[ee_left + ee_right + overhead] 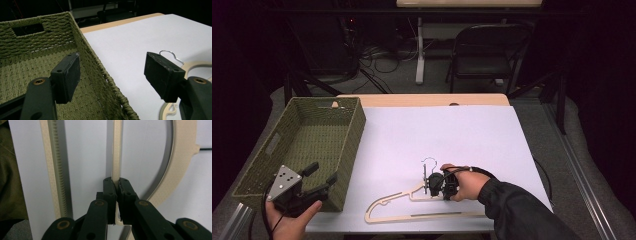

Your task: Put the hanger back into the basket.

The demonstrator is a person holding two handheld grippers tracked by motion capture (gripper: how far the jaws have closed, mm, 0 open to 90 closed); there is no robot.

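Hanger point(422, 205), pale wood with a wire hook point(430, 161), lies flat on the white sheet point(452, 135) at about 6 o'clock on the table point(422, 99) in the high view. The right gripper point(438, 184) sits at the hanger's neck, just below the hook, with the right hand point(467, 184) and a dark sleeve point(522, 210) reaching in from 5 o'clock. A green woven basket point(344, 150) stands at 9 o'clock, off the sheet's left edge. The left gripper point(319, 180) hangs over the basket's near right corner, held by the left hand point(287, 222) at 7 o'clock, a grey plate point(284, 181) on top of it. A folding chair point(487, 50) stands beyond the table at 12 o'clock.

Left gripper view: the left gripper point(112, 72) has its jaws wide apart, with nothing between them. One jaw is over the inside of the basket point(100, 67), the other over the sheet point(135, 42). The hook point(170, 54) and part of the hanger point(197, 65) show at 3 o'clock.

Right gripper view: the right gripper point(117, 187) is clamped on a thin bar of the hanger point(117, 150), which runs toward 12 o'clock between the closed jaws. A ribbed bar point(56, 170) lies at 10 o'clock and a curved arm point(180, 165) at 2 o'clock, all on the sheet point(87, 157).
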